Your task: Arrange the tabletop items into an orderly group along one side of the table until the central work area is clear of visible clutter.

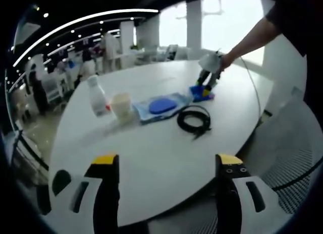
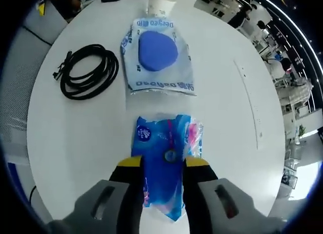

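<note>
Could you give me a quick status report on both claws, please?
Left claw open, hovering at table edge. Right claw shut on blue packet. Wipes pack, cable, cup, bottle still mid-table.

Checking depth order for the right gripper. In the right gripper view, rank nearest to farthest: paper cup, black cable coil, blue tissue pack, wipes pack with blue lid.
1. blue tissue pack: between the right gripper jaws.
2. wipes pack with blue lid: straight ahead, mid-table.
3. black cable coil: ahead, left; close to the wipes pack in range.
4. paper cup: beyond the wipes pack, top of view.
</note>
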The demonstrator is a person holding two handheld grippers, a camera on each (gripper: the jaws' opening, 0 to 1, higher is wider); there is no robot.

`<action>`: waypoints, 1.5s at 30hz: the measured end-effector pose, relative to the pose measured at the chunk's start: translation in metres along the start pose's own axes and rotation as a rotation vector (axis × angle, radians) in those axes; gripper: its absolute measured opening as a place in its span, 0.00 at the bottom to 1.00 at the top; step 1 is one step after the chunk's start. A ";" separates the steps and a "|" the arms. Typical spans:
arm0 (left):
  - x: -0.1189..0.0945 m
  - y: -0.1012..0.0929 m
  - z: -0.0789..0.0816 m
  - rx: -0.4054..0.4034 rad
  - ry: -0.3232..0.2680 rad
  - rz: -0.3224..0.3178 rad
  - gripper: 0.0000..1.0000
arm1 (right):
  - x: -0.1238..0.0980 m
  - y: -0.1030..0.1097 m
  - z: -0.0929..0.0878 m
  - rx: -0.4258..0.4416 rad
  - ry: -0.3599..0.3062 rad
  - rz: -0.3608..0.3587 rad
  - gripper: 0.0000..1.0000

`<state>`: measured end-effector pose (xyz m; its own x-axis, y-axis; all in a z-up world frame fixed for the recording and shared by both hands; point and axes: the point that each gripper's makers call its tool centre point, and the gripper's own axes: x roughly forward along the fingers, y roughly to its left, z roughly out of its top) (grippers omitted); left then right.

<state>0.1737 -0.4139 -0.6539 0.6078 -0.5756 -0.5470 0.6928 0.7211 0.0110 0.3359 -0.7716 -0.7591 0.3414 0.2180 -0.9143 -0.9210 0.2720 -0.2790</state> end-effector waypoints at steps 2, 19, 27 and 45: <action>0.000 0.000 0.000 -0.002 0.001 0.000 0.74 | -0.001 -0.001 0.004 -0.020 -0.014 -0.003 0.28; 0.000 -0.001 -0.001 -0.002 0.003 -0.002 0.73 | -0.010 0.000 0.028 -0.153 -0.025 -0.039 0.00; -0.001 -0.001 -0.001 -0.001 0.004 0.000 0.73 | -0.009 0.000 0.031 -0.167 -0.026 -0.036 0.00; -0.002 -0.003 0.005 0.002 -0.030 -0.010 0.75 | -0.030 -0.005 0.043 -0.019 -0.070 -0.141 0.36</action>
<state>0.1724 -0.4170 -0.6485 0.6125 -0.5941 -0.5215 0.6993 0.7147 0.0071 0.3382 -0.7391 -0.7176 0.4789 0.2439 -0.8433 -0.8663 0.2868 -0.4090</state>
